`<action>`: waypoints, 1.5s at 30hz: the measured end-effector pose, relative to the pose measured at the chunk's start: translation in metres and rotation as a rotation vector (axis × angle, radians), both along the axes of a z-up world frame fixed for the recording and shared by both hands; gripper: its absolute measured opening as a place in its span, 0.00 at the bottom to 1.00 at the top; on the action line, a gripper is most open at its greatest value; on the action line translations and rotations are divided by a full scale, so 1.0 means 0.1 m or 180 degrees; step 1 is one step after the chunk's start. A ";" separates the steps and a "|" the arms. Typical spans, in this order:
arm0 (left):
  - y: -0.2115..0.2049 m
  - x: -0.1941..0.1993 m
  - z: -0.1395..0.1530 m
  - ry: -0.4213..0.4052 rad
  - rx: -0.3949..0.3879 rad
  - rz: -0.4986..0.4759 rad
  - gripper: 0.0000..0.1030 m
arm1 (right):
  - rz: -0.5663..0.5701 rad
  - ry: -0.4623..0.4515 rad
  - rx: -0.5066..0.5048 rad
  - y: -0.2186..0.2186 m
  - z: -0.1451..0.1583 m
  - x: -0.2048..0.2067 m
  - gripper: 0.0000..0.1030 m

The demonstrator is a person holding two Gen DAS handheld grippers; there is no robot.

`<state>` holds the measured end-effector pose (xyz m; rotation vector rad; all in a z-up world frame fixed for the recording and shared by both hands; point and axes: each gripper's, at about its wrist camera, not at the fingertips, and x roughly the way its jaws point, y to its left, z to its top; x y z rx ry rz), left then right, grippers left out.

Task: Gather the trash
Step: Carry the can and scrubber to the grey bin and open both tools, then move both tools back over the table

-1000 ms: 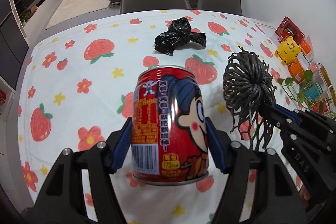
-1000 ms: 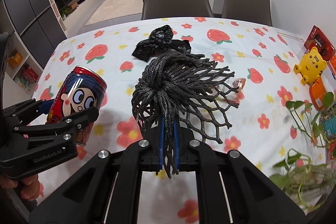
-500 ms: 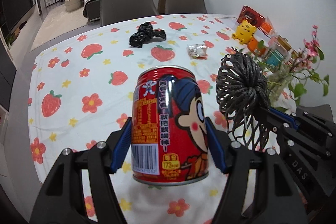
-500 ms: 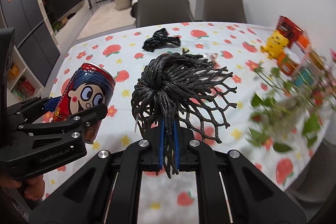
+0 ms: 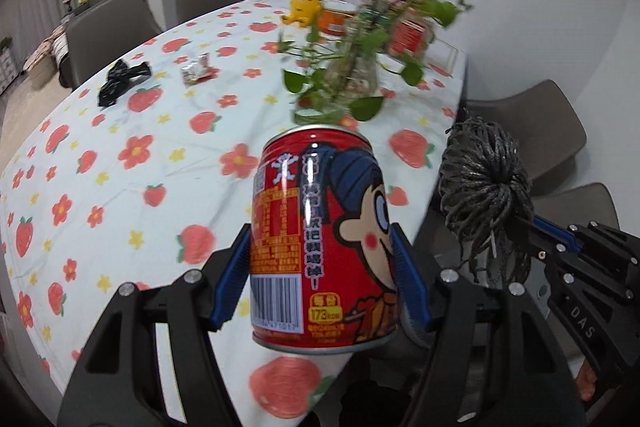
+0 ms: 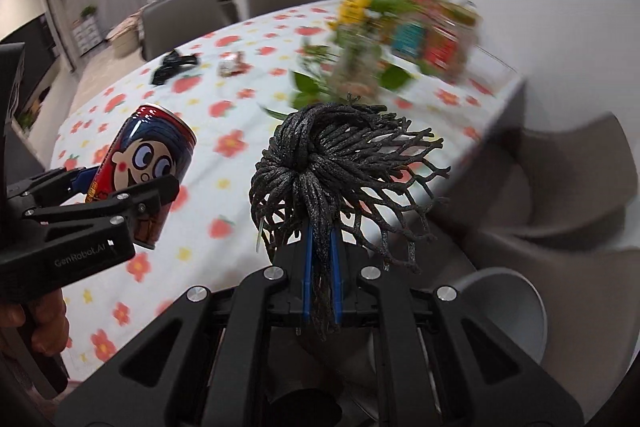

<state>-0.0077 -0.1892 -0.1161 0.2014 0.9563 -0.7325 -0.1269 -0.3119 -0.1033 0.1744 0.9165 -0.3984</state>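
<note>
Your left tongs [image 5: 322, 279] are clamped on a red drink can [image 5: 320, 239], the blue pads pressed against its two sides. The can stands upright between them, lifted off the surface [image 5: 160, 155], with a cartoon face and a barcode turned toward the camera. In the right wrist view the same can [image 6: 148, 179] leans in from the left, held by the left tongs [image 6: 120, 199].

Your right tongs [image 6: 320, 279] are shut on a bundle of black netting [image 6: 336, 179]. Its knotted strands are pinched between the blue pads, and the mesh fans out above and to the right. The left wrist view shows the netting [image 5: 486, 187] just beside the can, on its right.

Beyond both tongs lies the surface, covered in a white cloth printed with strawberries and flowers. On it, well apart from the can, sit a crumpled black plastic bag [image 5: 120, 83] and, near it, a small crinkled wrapper [image 5: 198, 71]. Farther right, a glass vase of leafy stems and pink blossoms [image 5: 356, 67] stands near a yellow bear-shaped toy [image 5: 306, 3] and some red and orange packages.

Grey chairs [image 5: 112, 31] stand around the surface. A pale grey bin [image 6: 504, 303] shows below the right tongs.
</note>
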 end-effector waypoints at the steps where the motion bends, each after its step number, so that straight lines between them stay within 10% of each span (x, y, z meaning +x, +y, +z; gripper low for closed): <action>1: -0.17 -0.09 -0.01 -0.0002 0.0030 -0.0104 0.64 | -0.0096 0.0035 0.0010 -0.13 -0.02 -0.14 0.07; 19: -2.17 -1.53 -0.64 0.0244 0.0397 -0.1476 0.64 | -0.1251 0.0396 0.0432 -1.53 -0.57 -1.74 0.13; 22: -2.28 -1.59 -0.73 0.0243 0.0505 -0.1567 0.65 | -0.1296 0.0393 0.0443 -1.59 -0.64 -1.79 0.39; 45: -1.97 -1.40 -0.58 0.0093 0.0410 -0.1438 0.71 | -0.1070 0.0324 0.0281 -1.40 -0.43 -1.55 0.40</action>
